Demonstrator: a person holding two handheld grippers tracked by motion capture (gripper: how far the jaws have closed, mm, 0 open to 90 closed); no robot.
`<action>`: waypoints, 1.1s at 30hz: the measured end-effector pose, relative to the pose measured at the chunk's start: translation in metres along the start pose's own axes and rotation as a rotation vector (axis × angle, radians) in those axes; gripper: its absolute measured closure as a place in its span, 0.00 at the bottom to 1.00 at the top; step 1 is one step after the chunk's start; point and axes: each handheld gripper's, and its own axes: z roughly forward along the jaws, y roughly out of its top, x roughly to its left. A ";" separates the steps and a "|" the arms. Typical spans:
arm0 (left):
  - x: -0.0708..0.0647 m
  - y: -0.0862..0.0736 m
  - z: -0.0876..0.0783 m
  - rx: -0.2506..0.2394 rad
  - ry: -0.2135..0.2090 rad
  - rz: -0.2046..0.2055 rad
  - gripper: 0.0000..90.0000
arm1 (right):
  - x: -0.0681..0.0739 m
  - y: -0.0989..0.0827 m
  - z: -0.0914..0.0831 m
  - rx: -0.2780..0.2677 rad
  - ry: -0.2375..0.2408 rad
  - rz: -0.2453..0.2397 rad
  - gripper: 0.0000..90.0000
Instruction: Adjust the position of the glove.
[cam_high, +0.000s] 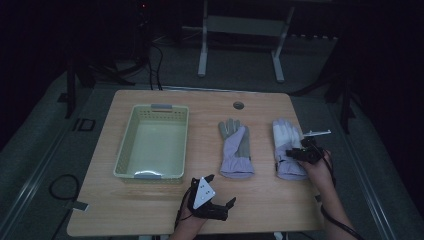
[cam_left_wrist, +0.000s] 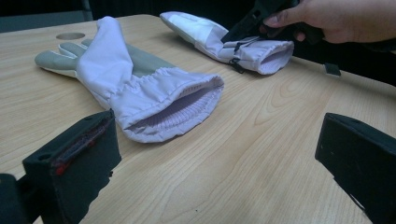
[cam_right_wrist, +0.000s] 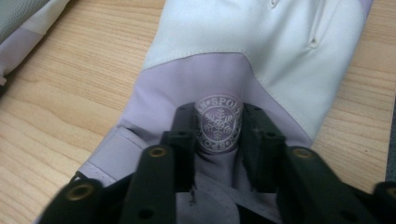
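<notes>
Two lilac-and-white gloves lie side by side on the wooden table (cam_high: 272, 200). The left glove (cam_high: 235, 147) (cam_left_wrist: 140, 84) lies palm up, grey palm showing, its cuff open toward me. My right gripper (cam_high: 292, 152) (cam_right_wrist: 218, 126) is shut on the right glove (cam_high: 286, 132) (cam_right_wrist: 261, 51), pinching a fold of lilac fabric with a round snowflake badge near the cuff. In the left gripper view that glove (cam_left_wrist: 210, 35) lies farther off under the person's hand (cam_left_wrist: 336, 18). My left gripper (cam_high: 220, 189) (cam_left_wrist: 212, 158) stands open near the front edge, short of the left glove's cuff, with nothing between its jaws.
A pale green plastic basket (cam_high: 125, 150) stands on the left part of the table with nothing in it. A round cable hole (cam_high: 238, 105) sits near the far edge. Beyond the table, a metal frame stands on the dark floor.
</notes>
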 end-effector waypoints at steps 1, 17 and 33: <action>0.000 0.000 0.000 0.000 0.000 -0.002 0.00 | 0.002 0.000 -0.001 -0.001 -0.004 0.002 0.83; 0.000 0.000 0.000 0.001 0.001 -0.002 0.00 | 0.020 0.027 -0.053 -0.067 -0.030 0.036 0.89; 0.000 0.000 0.000 -0.001 0.002 0.003 0.00 | 0.079 0.078 -0.103 -0.152 0.031 0.009 0.88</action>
